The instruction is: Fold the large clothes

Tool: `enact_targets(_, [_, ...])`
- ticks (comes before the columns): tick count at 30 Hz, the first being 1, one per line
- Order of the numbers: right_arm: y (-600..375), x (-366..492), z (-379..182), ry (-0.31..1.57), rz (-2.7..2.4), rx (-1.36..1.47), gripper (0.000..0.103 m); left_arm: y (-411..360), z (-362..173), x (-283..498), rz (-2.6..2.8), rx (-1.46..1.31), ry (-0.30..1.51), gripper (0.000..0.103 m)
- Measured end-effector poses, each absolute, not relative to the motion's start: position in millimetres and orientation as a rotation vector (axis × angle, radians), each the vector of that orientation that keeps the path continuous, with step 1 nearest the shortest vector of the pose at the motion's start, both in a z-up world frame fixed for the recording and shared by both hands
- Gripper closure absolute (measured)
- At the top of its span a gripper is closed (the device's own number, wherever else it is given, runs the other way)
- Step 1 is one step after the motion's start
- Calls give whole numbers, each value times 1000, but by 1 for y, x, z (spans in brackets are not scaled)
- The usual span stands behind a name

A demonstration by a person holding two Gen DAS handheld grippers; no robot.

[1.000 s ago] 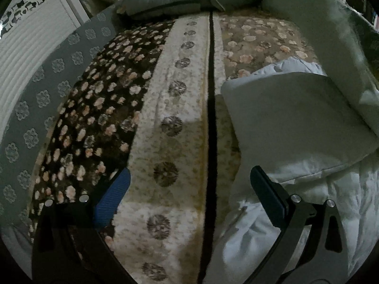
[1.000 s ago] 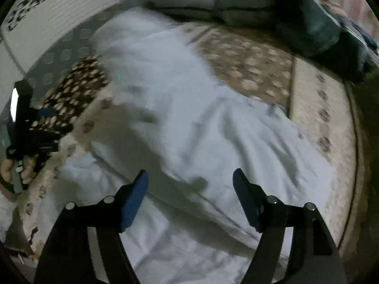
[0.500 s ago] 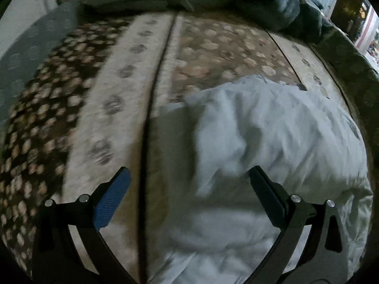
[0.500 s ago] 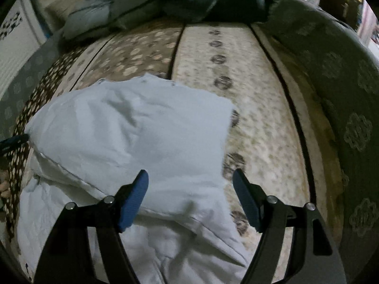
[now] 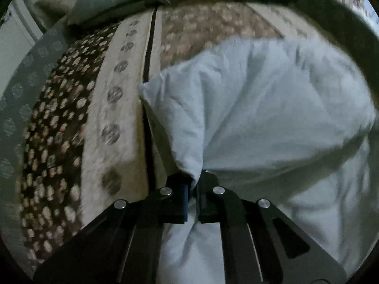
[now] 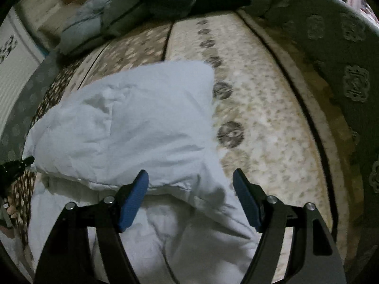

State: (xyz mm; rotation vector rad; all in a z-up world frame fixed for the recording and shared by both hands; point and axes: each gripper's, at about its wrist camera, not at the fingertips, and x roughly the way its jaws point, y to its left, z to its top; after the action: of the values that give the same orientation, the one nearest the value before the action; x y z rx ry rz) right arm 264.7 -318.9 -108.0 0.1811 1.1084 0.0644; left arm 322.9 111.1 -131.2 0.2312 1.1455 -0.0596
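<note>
Pinching a bunched corner of the garment (image 5: 255, 108) at six o'clock on the bedspread (image 5: 113, 123), the left gripper (image 5: 192, 198) is clamping firmly (avoid snatching) while the right gripper (image 6: 190, 201) is hovering agape over its near edge.

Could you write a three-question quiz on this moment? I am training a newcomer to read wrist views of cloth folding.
1. True or false: the left tool is shut on a bunched edge of the pale blue-white crumpled cloth garment.
2. Which describes the right tool? A) shut on the garment B) open above the garment C) holding a pillow
3. Fill in: the garment lies on a floral patterned ______, with grey-blue pillows at the far end.

Key: 1 true; 2 B; 3 bedspread.
</note>
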Motion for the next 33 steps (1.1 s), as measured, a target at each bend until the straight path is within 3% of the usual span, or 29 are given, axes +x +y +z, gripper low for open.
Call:
enact_targets(4, [-302, 264, -111, 1118, 55, 95, 29, 119, -138, 335, -38, 154, 1167, 96])
enact_targets(6, [-299, 261, -106, 1106, 51, 94, 29, 119, -128, 338, 9, 128, 1135, 84])
enact_targets(7, [-297, 259, -102, 1089, 53, 88, 29, 120, -123, 335, 31, 127, 1118, 74])
enact_targets(8, [-295, 257, -99, 1076, 49, 78, 29, 121, -119, 333, 44, 127, 1104, 55])
enact_targets(9, [-294, 256, -96, 1063, 42, 64, 29, 124, -111, 326, 49, 117, 1081, 44])
enact_targets(10, [-292, 255, -92, 1046, 31, 45, 29, 127, -105, 321, 54, 107, 1062, 23])
enact_targets(11, [-290, 255, -90, 1032, 22, 32, 29, 130, -96, 314, 72, 98, 1033, 11])
enact_targets(16, [-280, 267, -83, 981, 0, 65, 30, 123, -65, 314, 89, 67, 976, 9])
enact_targets(18, [-269, 272, -79, 957, 24, 78, 33, 108, -58, 323, 84, 22, 970, 18])
enact_targets(19, [-260, 277, -80, 954, 42, 73, 51, 100, -60, 330, 70, 5, 988, 47])
enact_targets(20, [-251, 282, -82, 965, 54, 62, 78, 90, -65, 337, 46, -9, 1025, 83])
enact_targets(21, [-244, 287, -85, 980, 54, 53, 88, 80, -70, 341, 39, -15, 1052, 96])
enact_targets(22, [-238, 293, -87, 988, 50, 57, 92, 73, -75, 347, 32, -26, 1072, 103])
enact_targets(33, [-209, 331, -111, 916, 65, 108, 92, 52, -144, 386, 77, 7, 1151, 103])
